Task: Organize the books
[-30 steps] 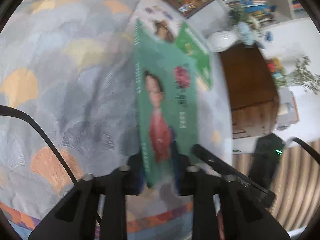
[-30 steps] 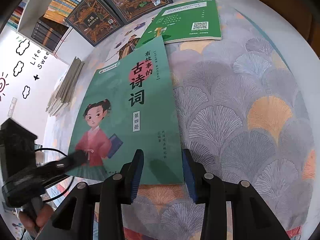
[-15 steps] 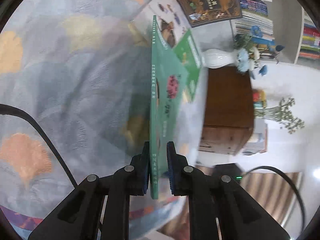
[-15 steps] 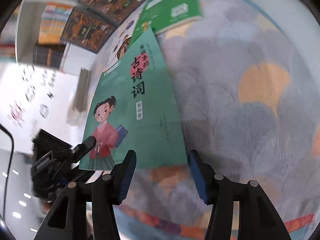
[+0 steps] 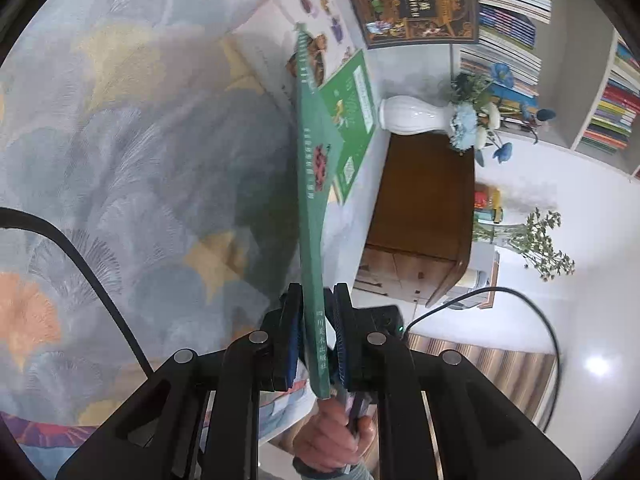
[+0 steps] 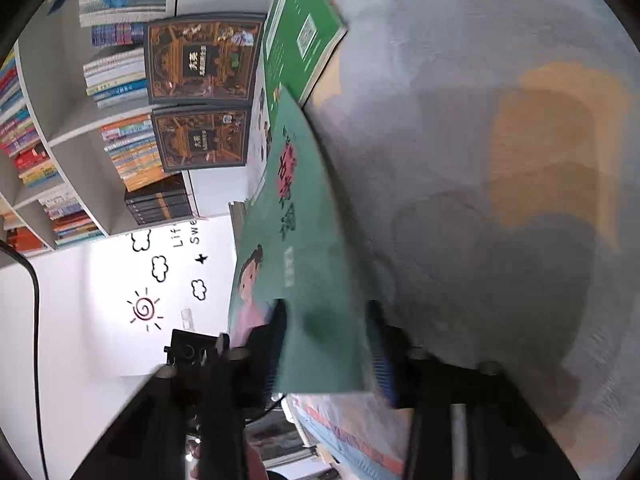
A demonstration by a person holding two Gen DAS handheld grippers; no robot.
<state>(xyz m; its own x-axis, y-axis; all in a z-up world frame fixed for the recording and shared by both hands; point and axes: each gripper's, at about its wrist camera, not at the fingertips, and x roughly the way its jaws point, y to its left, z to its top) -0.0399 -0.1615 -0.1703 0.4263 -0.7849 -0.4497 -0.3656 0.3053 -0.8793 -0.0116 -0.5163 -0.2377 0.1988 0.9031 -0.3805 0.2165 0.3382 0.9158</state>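
Green book (image 5: 316, 216) between left claw (image 5: 316, 340) pads

A teal-green book (image 6: 316, 280) shows a girl in a pink robe and a red blotch behind dark lettering on its cover. The tablecloth (image 5: 140, 160) beneath is grey-blue with fan shapes in orange and yellow (its border striped orange and purple). A brighter green book (image 6: 300, 28) carries white panels. Two dark brown books (image 6: 200, 60) have ornate gold patterning. A white vase (image 5: 412, 116) holds pale blue flowers.
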